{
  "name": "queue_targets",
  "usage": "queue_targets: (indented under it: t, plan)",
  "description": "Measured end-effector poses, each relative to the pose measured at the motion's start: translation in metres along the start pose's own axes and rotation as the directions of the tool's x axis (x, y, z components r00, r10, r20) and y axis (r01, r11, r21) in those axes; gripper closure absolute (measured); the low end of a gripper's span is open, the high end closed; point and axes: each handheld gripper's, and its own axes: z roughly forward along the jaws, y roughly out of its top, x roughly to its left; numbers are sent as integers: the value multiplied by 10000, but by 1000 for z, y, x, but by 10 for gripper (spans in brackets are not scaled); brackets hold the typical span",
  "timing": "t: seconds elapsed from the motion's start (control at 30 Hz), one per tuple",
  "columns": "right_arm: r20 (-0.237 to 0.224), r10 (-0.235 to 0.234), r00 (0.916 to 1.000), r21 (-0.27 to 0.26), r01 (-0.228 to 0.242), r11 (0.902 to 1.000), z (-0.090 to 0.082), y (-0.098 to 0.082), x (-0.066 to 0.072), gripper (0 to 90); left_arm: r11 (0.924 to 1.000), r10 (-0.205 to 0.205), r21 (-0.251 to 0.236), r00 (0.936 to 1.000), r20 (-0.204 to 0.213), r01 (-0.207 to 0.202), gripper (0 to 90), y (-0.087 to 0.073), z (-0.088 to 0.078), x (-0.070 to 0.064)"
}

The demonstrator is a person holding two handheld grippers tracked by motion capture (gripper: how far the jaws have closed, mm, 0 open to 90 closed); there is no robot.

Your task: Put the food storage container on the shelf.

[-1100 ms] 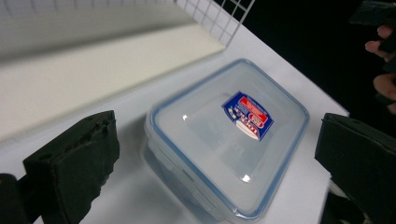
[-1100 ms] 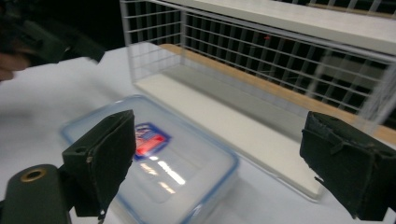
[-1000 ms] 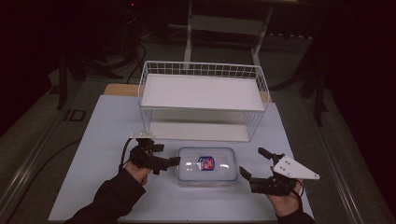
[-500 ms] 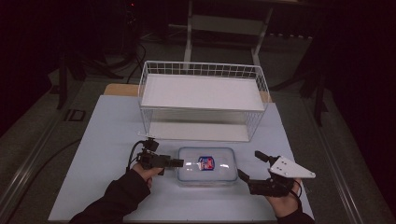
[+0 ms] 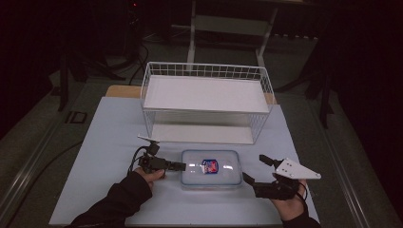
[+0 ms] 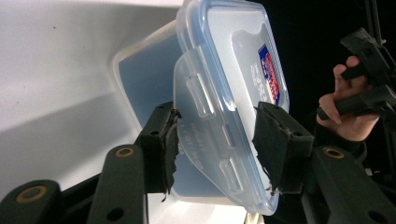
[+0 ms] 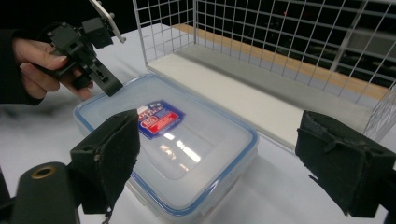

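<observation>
a clear plastic food container point(image 5: 211, 169) with a blue-sealed snap lid lies flat on the pale counter point(image 5: 104, 142), near its front edge and just in front of the white wire basket point(image 5: 205, 99). the lid carries a red and blue label point(image 5: 209, 166); its writing is too blurred to read. in the left gripper view, some raised lettering shows on the lid's side flap point(image 6: 205, 126), also unreadable.

the left tool point(image 5: 178, 166) sits at the container's left short end. in the left gripper view its jaws are spread on either side of the lid's side flap, one pad point(image 6: 169, 149) touching the flap's edge and the other pad point(image 6: 273, 140) against the lid's rim; whether they actually pinch it, i cannot tell.

the right tool point(image 5: 254, 171), with its grey three-cornered plate, is held just off the container's right end. its jaws stand wide apart with nothing between them; in the right gripper view the container's near corner lies below and between them, apart from both pads.
</observation>
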Motion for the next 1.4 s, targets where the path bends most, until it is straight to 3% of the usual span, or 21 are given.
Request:
queue_targets:
  t: [0.23, 0.33, 0.4, 0.57, 0.67, 0.77, 0.9, 0.97, 1.03, 1.07, 1.1, 1.17, 1.23, 1.27, 1.33, 1.4]
  plan:
    - [-296, 602, 9977, 576, -584, 9966, 7, -6, -9, 163, 9956, 933, -41, 9955, -147, -933, 561, -6, -4, -15]
    - [-532, 964, 9939, 1095, -901, 9899, 14, -10, -16, 201, 9926, 1208, -109, 9926, -140, -1209, 572, -9, -6, -18]
    - [-796, 1408, 9868, 1432, -1285, 9813, 19, -14, -22, 212, 9897, 1428, -116, 9896, -179, -1430, 575, -11, -7, -21]
    - [-1305, 2664, 9550, 2118, -2357, 9485, 29, -23, -32, 270, 9816, 1902, -92, 9813, -302, -1906, 582, -16, -8, -27]
    - [-1574, 3319, 9301, 2320, -2919, 9279, 31, -28, -38, 329, 9773, 2114, -82, 9768, -328, -2118, 585, -18, -9, -29]
    - [-1877, 3975, 8982, 2457, -3488, 9044, 32, -31, -44, 387, 9731, 2301, -47, 9724, -377, -2304, 588, -20, -9, -31]
    - [-2106, 4456, 8701, 2709, -3861, 8818, 35, -36, -48, 436, 9721, 2344, -31, 9715, -361, -2347, 592, -22, -10, -32]
    - [-2299, 4654, 8547, 2854, -3980, 8719, 37, -39, -49, 470, 9686, 2484, 10, 9678, -398, -2485, 592, -23, -10, -33]
    - [-2407, 4748, 8465, 3048, -3985, 8650, 39, -40, -49, 497, 9662, 2574, 17, 9653, -433, -2576, 592, -23, -10, -35]
    - [-2407, 4748, 8465, 3048, -3985, 8650, 39, -40, -49, 497, 9662, 2574, 17, 9653, -433, -2576, 592, -23, -10, -35]
    - [-2686, 4962, 8256, 3284, -4058, 8529, 42, -41, -48, 542, 9675, 2526, 7, 9665, -451, -2528, 592, -23, -10, -35]
    - [-2708, 4855, 8312, 3277, -3946, 8584, 42, -41, -47, 583, 9687, 2480, -33, 9676, -464, -2484, 591, -24, -10, -34]
    - [-2675, 4877, 8310, 3275, -3976, 8571, 40, -40, -47, 607, 9650, 2612, -104, 9640, -495, -2620, 591, -26, -10, -35]
    - [-2719, 4930, 8264, 3275, -4023, 8549, 40, -41, -48, 610, 9646, 2625, -118, 9636, -502, -2634, 591, -27, -10, -36]
    - [-2767, 5247, 8051, 3451, -4263, 8361, 40, -42, -49, 610, 9629, 2684, -152, 9619, -526, -2695, 591, -28, -10, -36]
    - [-2812, 5347, 7969, 3498, -4337, 8304, 42, -44, -50, 582, 9633, 2670, -135, 9622, -542, -2681, 591, -28, -10, -36]
